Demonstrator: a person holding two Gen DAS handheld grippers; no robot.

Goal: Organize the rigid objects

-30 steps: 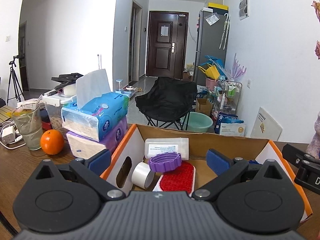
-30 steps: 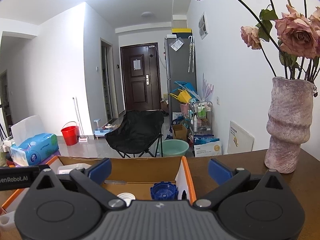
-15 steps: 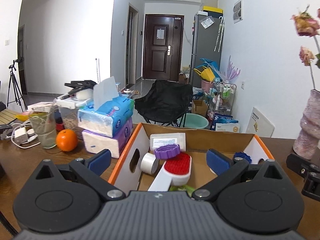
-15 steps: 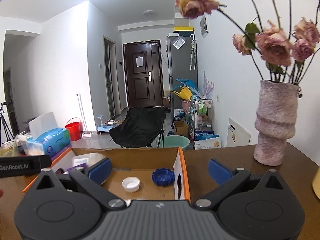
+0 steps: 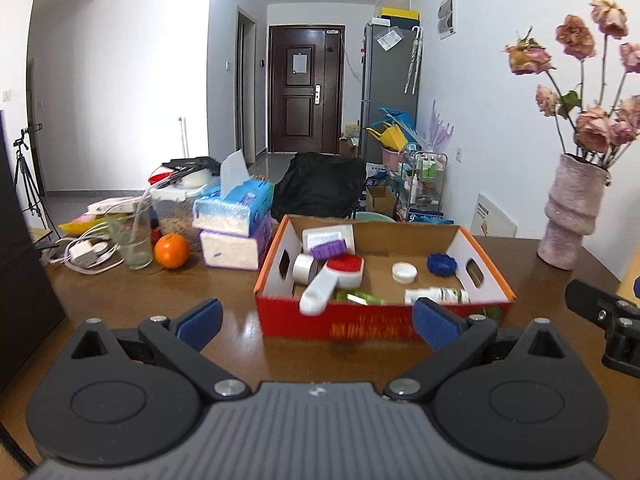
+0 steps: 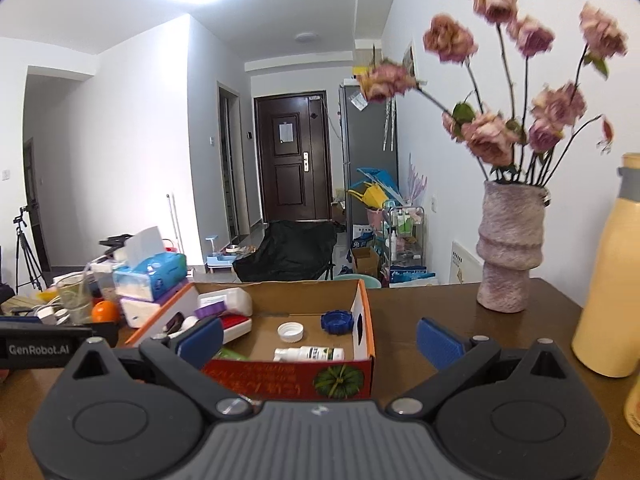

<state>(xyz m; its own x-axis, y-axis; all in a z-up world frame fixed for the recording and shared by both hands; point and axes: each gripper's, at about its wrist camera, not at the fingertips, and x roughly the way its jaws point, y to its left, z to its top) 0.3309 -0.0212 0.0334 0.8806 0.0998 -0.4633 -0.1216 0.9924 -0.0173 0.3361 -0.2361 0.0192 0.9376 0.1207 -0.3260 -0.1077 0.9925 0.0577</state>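
A cardboard box (image 5: 372,326) with an orange rim and red front sits mid-table. Inside lie a red-bristled white brush (image 5: 340,276), a tape roll (image 5: 305,268), a purple lid (image 5: 329,249), a white container (image 5: 328,236), a white cap (image 5: 404,271), a blue cap (image 5: 441,264) and a small white bottle (image 5: 436,294). My left gripper (image 5: 316,322) is open and empty, short of the box's front. In the right wrist view the box (image 6: 280,376) holds the bottle (image 6: 310,354) and blue cap (image 6: 337,322). My right gripper (image 6: 319,340) hangs open and empty near its front right corner.
A pink vase of dried roses (image 6: 510,248) stands at the back right, with a tall cream bottle (image 6: 608,280) close on the right. Left of the box are stacked tissue packs (image 5: 236,220), an orange (image 5: 171,251), a glass (image 5: 134,240) and white cables (image 5: 86,252).
Both grippers have drawn back from over the box toward the near table edge. The whole box, red front included, now shows ahead. Both stay open and empty.
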